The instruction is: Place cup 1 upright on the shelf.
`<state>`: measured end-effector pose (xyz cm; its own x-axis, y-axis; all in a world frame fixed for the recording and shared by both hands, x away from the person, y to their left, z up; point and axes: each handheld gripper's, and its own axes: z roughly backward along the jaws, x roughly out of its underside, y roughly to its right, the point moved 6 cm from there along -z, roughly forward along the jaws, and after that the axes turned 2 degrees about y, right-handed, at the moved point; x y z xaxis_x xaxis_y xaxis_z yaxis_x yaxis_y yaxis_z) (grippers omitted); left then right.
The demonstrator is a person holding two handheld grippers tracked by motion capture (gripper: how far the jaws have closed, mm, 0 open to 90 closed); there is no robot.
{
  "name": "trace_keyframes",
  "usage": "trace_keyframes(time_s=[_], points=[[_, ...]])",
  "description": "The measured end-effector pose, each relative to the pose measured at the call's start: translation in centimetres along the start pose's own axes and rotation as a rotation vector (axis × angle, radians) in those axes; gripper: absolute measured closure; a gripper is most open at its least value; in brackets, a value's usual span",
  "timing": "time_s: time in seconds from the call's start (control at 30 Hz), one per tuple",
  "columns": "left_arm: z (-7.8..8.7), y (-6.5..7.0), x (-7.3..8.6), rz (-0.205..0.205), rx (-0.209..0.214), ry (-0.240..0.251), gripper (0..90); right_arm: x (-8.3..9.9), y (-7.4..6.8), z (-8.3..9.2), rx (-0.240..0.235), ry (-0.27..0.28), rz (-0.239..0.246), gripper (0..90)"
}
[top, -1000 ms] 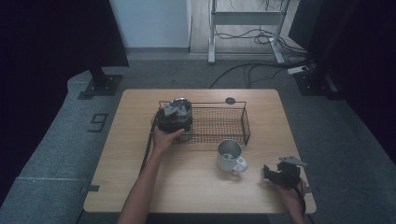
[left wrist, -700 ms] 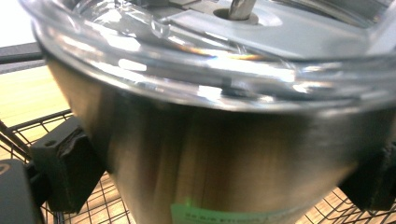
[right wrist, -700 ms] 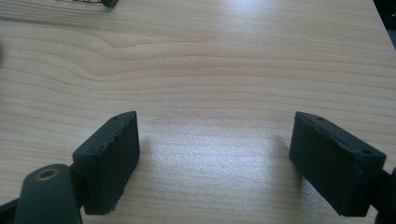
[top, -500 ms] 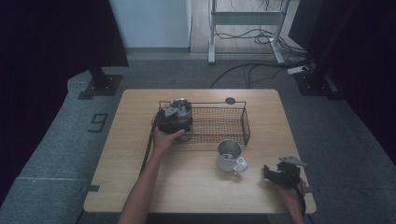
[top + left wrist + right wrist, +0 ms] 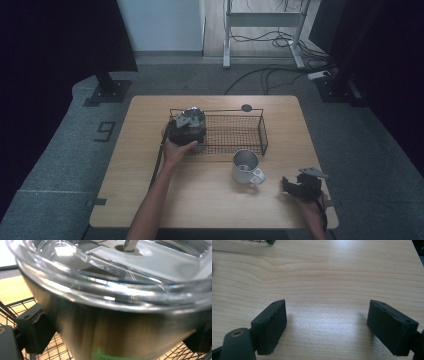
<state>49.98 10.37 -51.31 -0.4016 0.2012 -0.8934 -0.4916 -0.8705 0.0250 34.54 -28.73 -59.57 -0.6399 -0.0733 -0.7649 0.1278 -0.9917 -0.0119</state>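
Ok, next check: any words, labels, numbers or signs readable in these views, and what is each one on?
"9": a dark numeral on the grey floor mat left of the table.
Green mark low on the steel tumbler held between the left gripper pads: blurred and cut off, unreadable.
Nothing readable on the mug or the wire basket.

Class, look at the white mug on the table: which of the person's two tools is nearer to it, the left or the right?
The right. The right tool rests on the table just beside the mug, jaws apart. The left tool is farther off, at the wire basket's far end, gripping a steel cup.
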Motion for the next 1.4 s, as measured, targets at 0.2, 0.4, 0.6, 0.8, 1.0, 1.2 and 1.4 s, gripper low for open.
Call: trace_keyframes(time_s=[0.2, 0.4, 0.6, 0.8, 1.0, 1.2, 1.4], points=[[0.1, 0.1, 0.0, 0.023, 0.003, -0.002, 3.2, 0.0, 0.0, 0.0, 0.000, 0.000, 0.000, 15.6], [0.9, 0.1, -0.1, 0.058, 0.025, 0.022, 0.0, 0.0, 0.0, 0.0, 0.000, 0.000, 0.000, 15.6], [2.0, 0.0, -0.2, 0.055, 0.033, 0.034, 0.0, 0.0, 0.0, 0.0, 0.000, 0.000, 0.000, 15.7], [3.5, -0.1, -0.1, 0.055, 0.034, 0.055, 0.0, 0.0, 0.0, 0.0, 0.000, 0.000, 0.000, 15.6], [5.3, 0.2, 0.9, 0.044, 0.043, 0.061, 0.0, 0.0, 0.0, 0.0, 0.001, 0.000, -0.001, 15.4], [7.2, 0.5, 2.4, 0.020, 0.047, 0.059, 0.0, 0.0, 0.0, 0.0, 0.002, -0.001, -0.002, 15.2], [8.9, 1.2, 4.1, 0.002, 0.075, 0.045, 0.0, 0.0, 0.0, 0.0, 0.003, -0.001, -0.002, 15.2]])
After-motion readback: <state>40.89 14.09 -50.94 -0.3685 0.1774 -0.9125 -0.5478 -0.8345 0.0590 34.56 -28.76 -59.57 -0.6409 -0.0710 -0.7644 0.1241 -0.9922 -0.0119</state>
